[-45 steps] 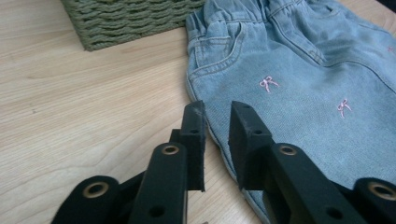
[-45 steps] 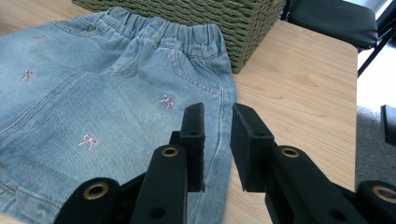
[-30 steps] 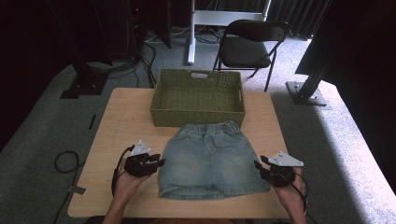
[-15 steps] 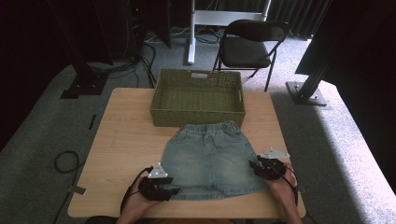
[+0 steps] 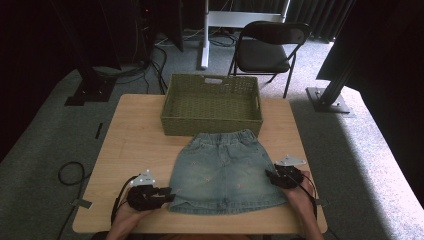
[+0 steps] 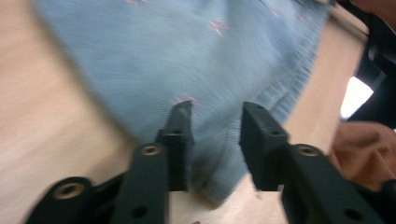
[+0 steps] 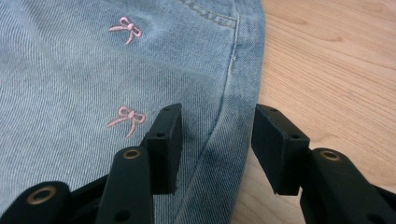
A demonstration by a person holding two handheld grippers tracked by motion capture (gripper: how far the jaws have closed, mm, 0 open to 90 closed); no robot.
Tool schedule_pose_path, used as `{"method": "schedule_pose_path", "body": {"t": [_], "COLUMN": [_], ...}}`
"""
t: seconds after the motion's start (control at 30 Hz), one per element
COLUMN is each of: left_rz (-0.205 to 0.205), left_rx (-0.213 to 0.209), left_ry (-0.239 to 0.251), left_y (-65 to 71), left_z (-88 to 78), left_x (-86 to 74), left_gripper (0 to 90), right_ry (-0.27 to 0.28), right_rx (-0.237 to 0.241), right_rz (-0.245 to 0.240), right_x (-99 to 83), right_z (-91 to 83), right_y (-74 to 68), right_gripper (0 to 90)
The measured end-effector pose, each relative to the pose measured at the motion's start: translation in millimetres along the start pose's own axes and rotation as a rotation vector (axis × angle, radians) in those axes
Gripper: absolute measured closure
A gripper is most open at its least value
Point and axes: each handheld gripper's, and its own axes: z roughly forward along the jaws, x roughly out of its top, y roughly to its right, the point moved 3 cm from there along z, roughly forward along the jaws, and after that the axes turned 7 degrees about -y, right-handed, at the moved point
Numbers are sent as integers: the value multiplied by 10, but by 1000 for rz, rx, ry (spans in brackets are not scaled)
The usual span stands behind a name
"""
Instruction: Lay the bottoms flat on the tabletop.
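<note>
Denim skirt (image 5: pixel 225 172) lies flat at table center, soft, floppy, light; my left gripper (image 5: pixel 167 195), jaws just closing, straddles the 7 o'clock hem corner, right gripper (image 5: pixel 270 176), jaws just opening, straddles the 3 o'clock side seam, neither pinching yet.

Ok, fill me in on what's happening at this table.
A person works a denim skirt laid flat on the wooden table, in front of a green woven basket. The left gripper is at the skirt's bottom left hem corner and the right gripper at its right side seam. Each has its jaws apart astride the fabric edge, not yet clamped; the left jaws have just been closing, the right ones opening. The skirt is not lifted.
</note>
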Motion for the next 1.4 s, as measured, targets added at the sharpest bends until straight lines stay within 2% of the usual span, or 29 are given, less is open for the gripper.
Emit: {"method": "schedule_pose_path", "body": {"t": [0.1,0.13,0.17,0.23,0.3,0.4,0.47,0.63,0.67,0.77,0.8,0.83,0.87,0.9,0.97,1.0,1.2,1.33,1.37,1.4], "left_rz": [-37,-37,-54,-77,-99,-121,-131,-167,-171,-201,-206,-207,-197,-193,-195,-191,-179,-192,-195,-198], "left_rx": [88,88,157,198,217,227,209,190,184,144,139,137,145,143,133,140,169,212,235,253], "left_ry": [11,11,3,8,7,-4,-9,-33,-46,-52,-59,-65,-72,-75,-66,-60,-52,-53,-59,-63], "left_y": [-143,-143,-243,-358,-470,-605,-650,-719,-726,-734,-733,-723,-713,-704,-699,-698,-714,-795,-824,-856], "left_z": [2,2,78,173,278,449,525,665,691,729,730,736,741,748,746,739,615,489,460,430], "left_x": [56,56,117,193,276,414,480,567,571,571,575,578,576,568,549,540,488,413,390,367], "left_gripper": [571,561,532,505,464,423,402,436,488,542,597,597,637,722,828,850,856,856,856,856], "right_ry": [-1,-1,-2,-3,-1,1,2,5,7,11,16,16,19,20,27,32,39,38,36,36], "right_rx": [-1,-1,-1,-2,0,4,4,4,4,3,2,2,1,0,-3,-3,9,34,14,14], "right_rz": [6,6,10,11,11,18,19,27,28,30,31,31,31,32,33,34,44,39,23,23], "right_x": [6,6,12,15,15,10,8,5,6,9,15,15,18,21,29,33,55,56,59,59], "right_z": [18,18,34,41,42,45,46,42,41,35,32,32,31,29,21,16,12,20,15,15], "right_y": [12,12,11,10,13,24,28,40,40,40,44,44,46,46,44,44,58,40,21,21], "right_gripper": [523,523,520,519,514,508,502,500,500,500,500,500,500,500,500,500,500,489,492,492]}}
